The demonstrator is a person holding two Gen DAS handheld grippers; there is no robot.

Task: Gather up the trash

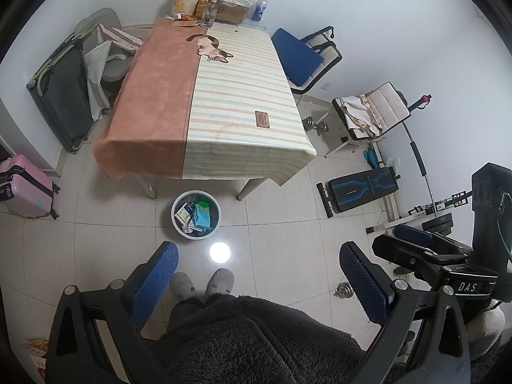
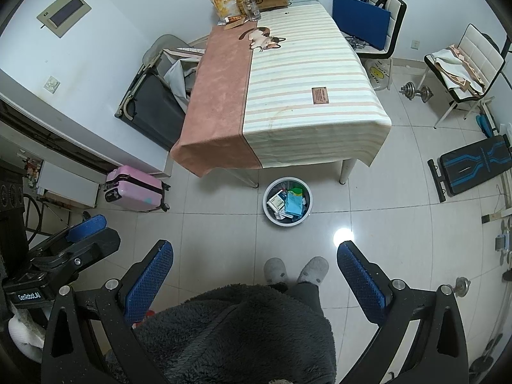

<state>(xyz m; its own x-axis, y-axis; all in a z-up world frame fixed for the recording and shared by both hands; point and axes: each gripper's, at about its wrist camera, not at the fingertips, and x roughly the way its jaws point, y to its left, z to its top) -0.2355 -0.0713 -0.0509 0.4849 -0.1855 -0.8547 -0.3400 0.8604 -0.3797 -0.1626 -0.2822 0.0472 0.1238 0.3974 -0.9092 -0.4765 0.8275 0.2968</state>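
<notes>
Before the table leg, upright trash bin [image 1: 196, 215] faces up; both grippers [image 1: 257, 264] [image 2: 255, 260] spread.

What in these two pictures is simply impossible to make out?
- Items deep in the trash bin: both views, covered by the top packets.
- Print on the tablecloth's brown label: too small.
- Floor under the table: hidden by the hanging cloth.
- Holder's body: the dark fleece fills the bottom edge.

The cloth-covered table [image 1: 204, 96] was half terracotta pink, half cream with pastel stripes; the round plastic bin [image 1: 196, 215] was white.
</notes>
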